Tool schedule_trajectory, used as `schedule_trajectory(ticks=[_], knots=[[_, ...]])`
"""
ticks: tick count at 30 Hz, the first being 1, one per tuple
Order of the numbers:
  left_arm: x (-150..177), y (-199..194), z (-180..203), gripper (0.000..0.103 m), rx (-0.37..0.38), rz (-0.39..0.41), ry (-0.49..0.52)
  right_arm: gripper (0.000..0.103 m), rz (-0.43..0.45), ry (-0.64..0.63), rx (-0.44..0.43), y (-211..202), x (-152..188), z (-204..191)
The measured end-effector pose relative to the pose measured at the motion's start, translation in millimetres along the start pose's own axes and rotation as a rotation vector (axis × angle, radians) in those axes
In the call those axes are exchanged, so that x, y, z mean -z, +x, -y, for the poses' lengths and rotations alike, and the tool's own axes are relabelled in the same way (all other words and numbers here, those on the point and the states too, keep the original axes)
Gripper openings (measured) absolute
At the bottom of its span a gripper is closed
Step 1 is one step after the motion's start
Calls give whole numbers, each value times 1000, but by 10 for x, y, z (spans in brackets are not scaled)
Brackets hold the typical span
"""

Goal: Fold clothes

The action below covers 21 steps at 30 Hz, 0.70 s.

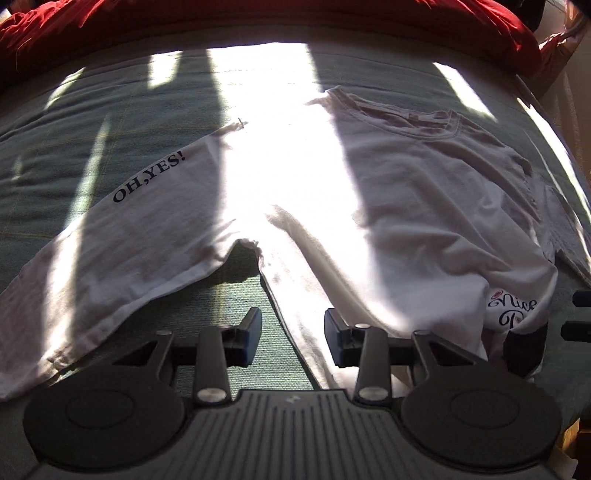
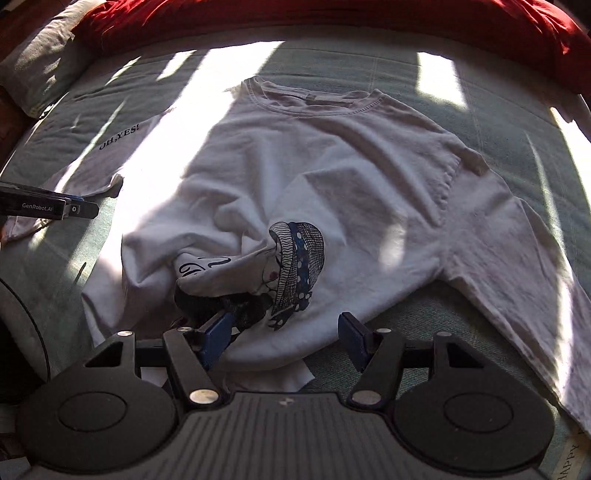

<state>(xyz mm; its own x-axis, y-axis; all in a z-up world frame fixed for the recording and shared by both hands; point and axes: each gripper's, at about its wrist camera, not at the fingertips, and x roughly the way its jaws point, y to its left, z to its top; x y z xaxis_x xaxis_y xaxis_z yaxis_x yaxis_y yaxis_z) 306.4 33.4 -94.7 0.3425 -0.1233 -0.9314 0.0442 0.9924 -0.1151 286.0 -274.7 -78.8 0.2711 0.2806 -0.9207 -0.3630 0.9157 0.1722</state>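
Left gripper (image 1: pixel 293 334) released, jaws apart over shirt (image 1: pixel 424 192) hem. Right gripper (image 2: pixel 284 338) also released, wider, above crumpled hem; bedsheet (image 2: pixel 480 85) bare around.

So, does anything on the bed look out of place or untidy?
Yes. The white T-shirt lies back up, but its lower hem is bunched and flipped over near the right claw, exposing the printed front. The rest lies fairly flat.

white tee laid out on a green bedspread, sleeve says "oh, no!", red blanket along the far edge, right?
Not quite. The white tee lies on the green bedspread with the red blanket along the far edge, but the sleeve print reads "OH,YES!", as the left wrist view shows.
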Motion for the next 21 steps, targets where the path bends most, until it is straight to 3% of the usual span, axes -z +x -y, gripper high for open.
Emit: schedule_trajectory(ticks=[7,15,21], knots=[[262,112,-18,38,98,-103,-183,68,-41,171,-72,183,264,212],[504,16,102,39,152,-174,-173,68,-52,41,-102,166,445,87],[768,40,246,39,239,-290,-209,68,-61,-53,-107,201,494,-56]])
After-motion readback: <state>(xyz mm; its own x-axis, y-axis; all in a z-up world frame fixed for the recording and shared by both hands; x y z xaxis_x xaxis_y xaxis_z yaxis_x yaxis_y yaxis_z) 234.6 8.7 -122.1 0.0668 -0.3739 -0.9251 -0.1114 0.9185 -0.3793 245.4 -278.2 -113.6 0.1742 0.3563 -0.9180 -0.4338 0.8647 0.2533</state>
